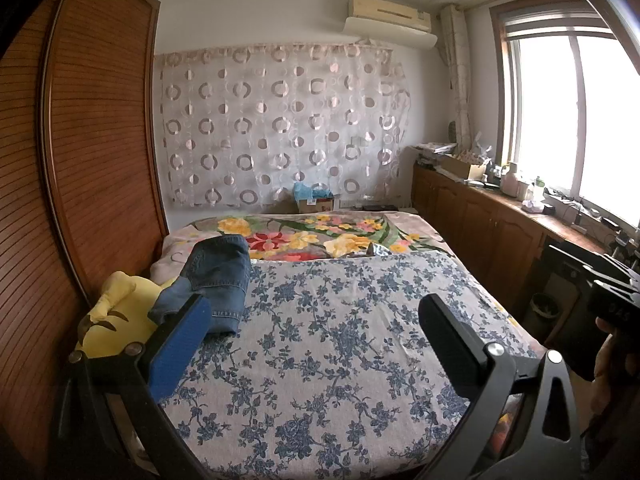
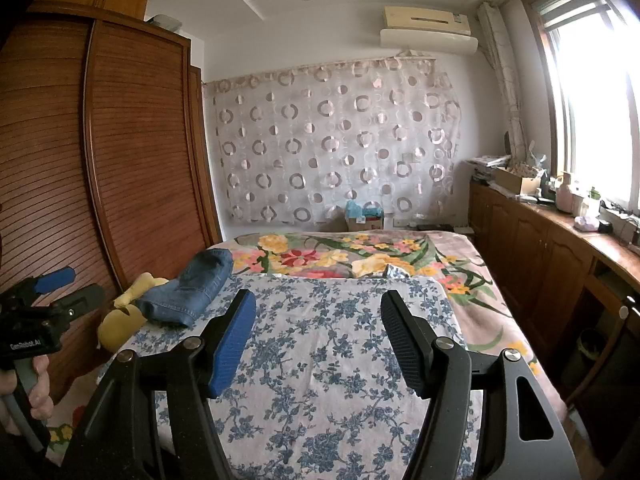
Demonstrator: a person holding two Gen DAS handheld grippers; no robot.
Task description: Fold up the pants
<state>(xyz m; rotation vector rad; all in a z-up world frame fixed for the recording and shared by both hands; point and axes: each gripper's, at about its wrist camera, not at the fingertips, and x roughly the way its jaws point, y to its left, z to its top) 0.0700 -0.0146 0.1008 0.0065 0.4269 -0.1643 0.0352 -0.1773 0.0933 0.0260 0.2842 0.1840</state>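
On bed's left edge: folded jeans [image 1: 218, 280] beside yellow plush [image 1: 116, 320]. Left gripper [image 1: 316, 328] and right gripper [image 2: 318, 340] both spread, holding nothing, above floral sheet [image 2: 320, 380].

A home bedroom: floral-sheeted bed [image 1: 320, 360], louvred wooden wardrobe [image 1: 100, 120], wall air conditioner [image 1: 390, 12], probably cluttered window-side cabinets [image 1: 480, 216].
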